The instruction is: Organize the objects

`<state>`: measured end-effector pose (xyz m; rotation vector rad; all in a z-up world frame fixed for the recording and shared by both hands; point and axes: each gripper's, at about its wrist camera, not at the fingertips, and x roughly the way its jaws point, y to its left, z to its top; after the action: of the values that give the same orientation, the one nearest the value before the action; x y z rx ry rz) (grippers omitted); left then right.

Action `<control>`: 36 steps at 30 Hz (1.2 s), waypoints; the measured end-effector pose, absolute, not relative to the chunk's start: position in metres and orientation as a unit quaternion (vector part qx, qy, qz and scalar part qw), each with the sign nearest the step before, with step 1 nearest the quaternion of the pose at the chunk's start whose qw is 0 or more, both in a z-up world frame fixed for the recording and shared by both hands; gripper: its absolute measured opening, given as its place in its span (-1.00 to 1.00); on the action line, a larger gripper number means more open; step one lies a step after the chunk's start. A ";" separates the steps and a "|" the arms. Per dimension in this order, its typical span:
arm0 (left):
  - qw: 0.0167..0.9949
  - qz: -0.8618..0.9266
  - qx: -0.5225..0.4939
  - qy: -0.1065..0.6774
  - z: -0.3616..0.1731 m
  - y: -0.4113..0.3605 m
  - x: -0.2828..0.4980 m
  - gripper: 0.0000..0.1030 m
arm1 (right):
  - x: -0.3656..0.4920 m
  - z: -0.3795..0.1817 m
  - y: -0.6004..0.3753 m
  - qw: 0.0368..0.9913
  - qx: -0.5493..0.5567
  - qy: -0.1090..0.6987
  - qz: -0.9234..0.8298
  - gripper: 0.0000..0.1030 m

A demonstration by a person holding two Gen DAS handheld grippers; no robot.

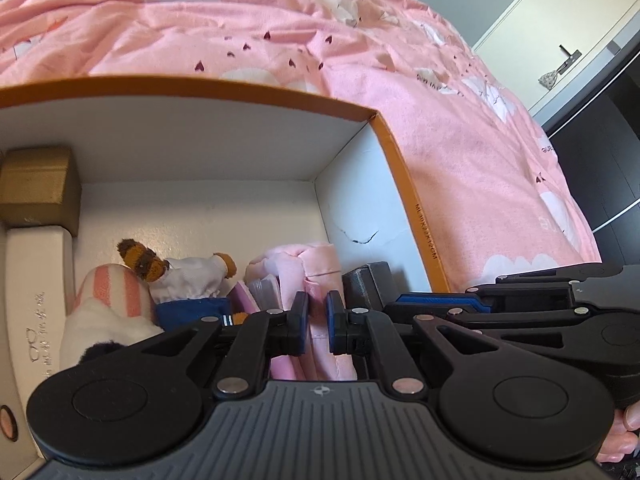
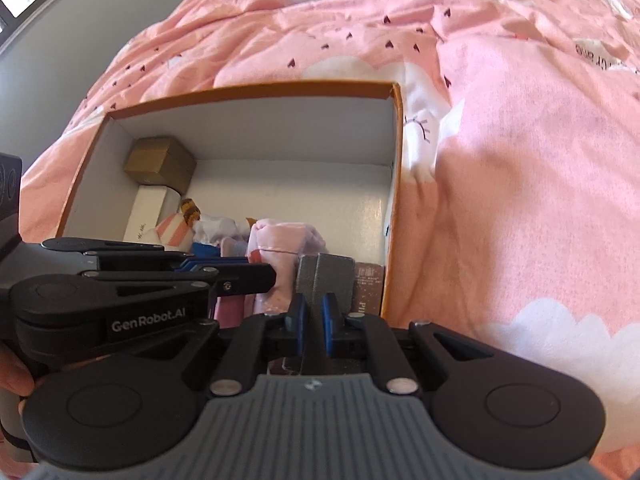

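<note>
Crowding L claw [image 1: 318, 322]: plush [image 1: 176, 276], gold box [image 1: 36, 184].

The far right part of the box's [image 2: 256, 136] white floor lay bare, open from above. Its left wall was lined by a gold carton [image 2: 160, 162] and a white carton [image 2: 146, 210]. Plush toys [image 1: 132, 300], a pink cloth bundle [image 1: 316, 272] and a grey block [image 2: 326, 278] crowded the near end, where both tongs stood side by side. Right of the box, the pink bedspread [image 2: 520, 200] lay open.
</note>
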<state>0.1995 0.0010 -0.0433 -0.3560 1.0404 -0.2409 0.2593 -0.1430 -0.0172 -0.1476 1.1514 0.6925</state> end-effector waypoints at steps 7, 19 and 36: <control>0.854 -0.128 -0.139 0.485 -0.008 0.001 0.168 -0.81 | 0.225 0.010 -0.143 0.805 -0.083 0.481 0.337 -0.73; 0.853 -0.103 -0.093 0.503 0.019 0.025 0.101 -0.81 | 0.155 0.022 -0.142 0.799 -0.034 0.463 0.383 -0.56; 0.797 -0.017 -0.063 0.601 -0.041 0.052 0.058 -0.73 | 0.096 -0.054 -0.102 0.712 -0.079 0.582 0.384 -0.27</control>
<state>0.0578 0.0519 -0.0410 -0.1344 1.2901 -0.0375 0.0957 -0.1015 -0.0539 -0.1751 1.2907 0.8509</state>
